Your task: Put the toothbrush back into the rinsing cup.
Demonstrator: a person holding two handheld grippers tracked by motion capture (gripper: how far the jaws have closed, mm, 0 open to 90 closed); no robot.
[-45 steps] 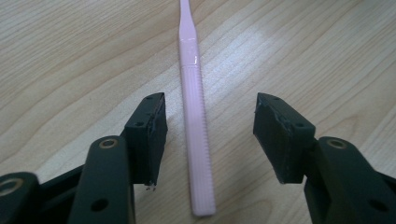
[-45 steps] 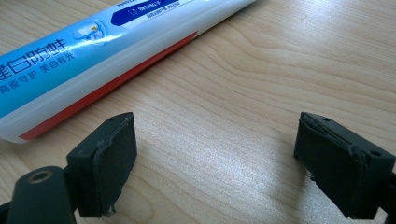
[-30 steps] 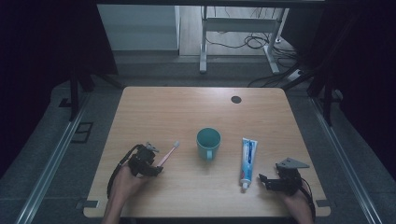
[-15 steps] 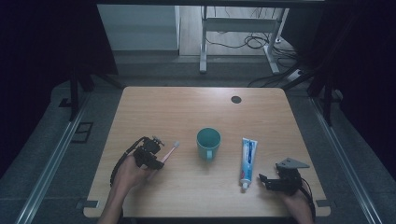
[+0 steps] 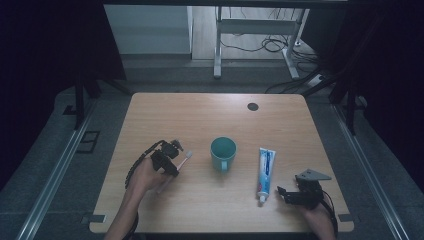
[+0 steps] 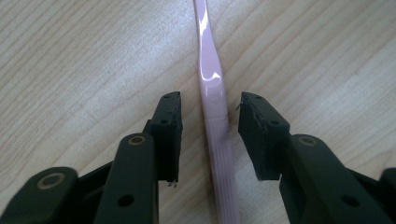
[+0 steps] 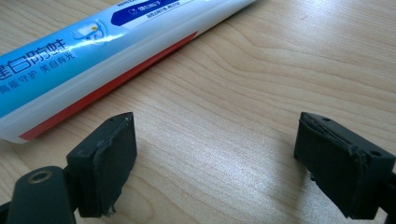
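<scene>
Left hand-held gripper, advanced over the last second, now straddles the pink toothbrush near the counter's front-left, jaws spread, not yet pinching: a grasp seems imminent. Right hand-held gripper, unmoved, rests spread beside the toothpaste tube

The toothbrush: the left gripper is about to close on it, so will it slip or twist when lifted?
The pink toothbrush looks glossy, so it may slide a little. The left gripper straddles its ribbed part, which should help. It is thin and probably light, and could pivot if held off-centre.
</scene>
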